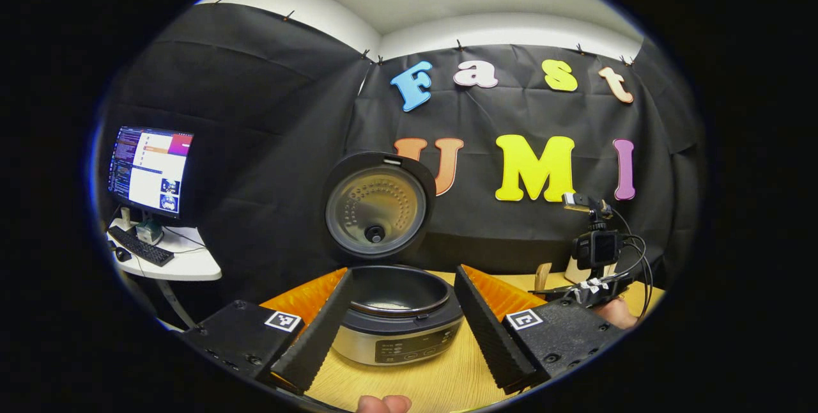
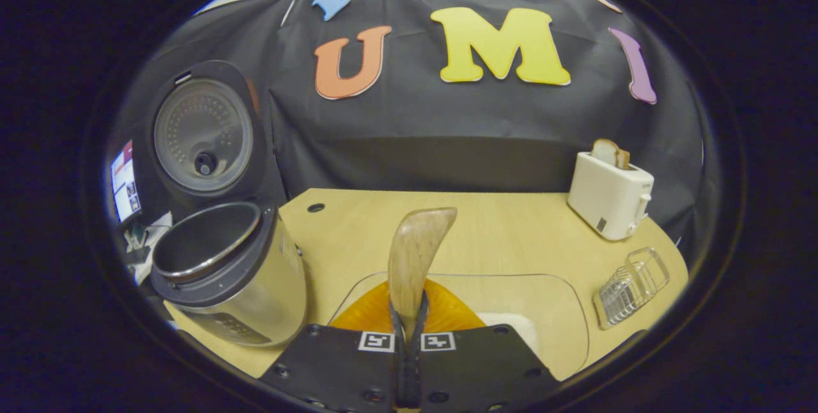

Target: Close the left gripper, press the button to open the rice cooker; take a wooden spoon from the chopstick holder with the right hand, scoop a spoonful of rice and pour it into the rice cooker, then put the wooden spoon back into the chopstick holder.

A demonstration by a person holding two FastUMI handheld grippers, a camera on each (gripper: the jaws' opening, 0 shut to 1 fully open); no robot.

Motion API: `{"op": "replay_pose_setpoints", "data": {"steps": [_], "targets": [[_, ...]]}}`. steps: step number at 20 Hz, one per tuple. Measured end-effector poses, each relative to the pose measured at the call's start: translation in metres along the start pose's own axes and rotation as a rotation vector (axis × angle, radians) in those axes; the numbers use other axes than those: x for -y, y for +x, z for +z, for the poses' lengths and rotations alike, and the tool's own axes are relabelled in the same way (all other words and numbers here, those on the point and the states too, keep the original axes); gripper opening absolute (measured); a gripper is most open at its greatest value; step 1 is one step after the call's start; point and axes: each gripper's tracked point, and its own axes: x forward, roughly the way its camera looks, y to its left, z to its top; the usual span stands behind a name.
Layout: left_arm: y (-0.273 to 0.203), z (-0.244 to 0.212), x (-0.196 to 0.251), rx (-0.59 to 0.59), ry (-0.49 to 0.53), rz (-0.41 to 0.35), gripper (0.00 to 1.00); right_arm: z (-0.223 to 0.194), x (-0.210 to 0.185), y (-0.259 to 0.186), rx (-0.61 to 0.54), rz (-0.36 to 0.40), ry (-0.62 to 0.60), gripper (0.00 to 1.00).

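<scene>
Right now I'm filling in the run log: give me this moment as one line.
rice cooker: lid open | left gripper: open, before cooker | right gripper: shut on wooden spoon, bowl up | wire holder: on table

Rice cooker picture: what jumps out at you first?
The rice cooker with its round lid standing wide open, right between the left gripper fingers. In the right gripper view, the right gripper pinches a wooden spoon upright, and a toaster holds bread far right.
</scene>
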Motion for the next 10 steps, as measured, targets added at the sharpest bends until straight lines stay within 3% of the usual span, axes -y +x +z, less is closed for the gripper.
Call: {"op": "replay_pose_setpoints", "data": {"steps": [10], "targets": [[0.001,-0.003,-0.007,-0.005,-0.012,0.01,1.0,0.013,-0.009,0.002,-0.008,0.104,0.307,0.0]]}}
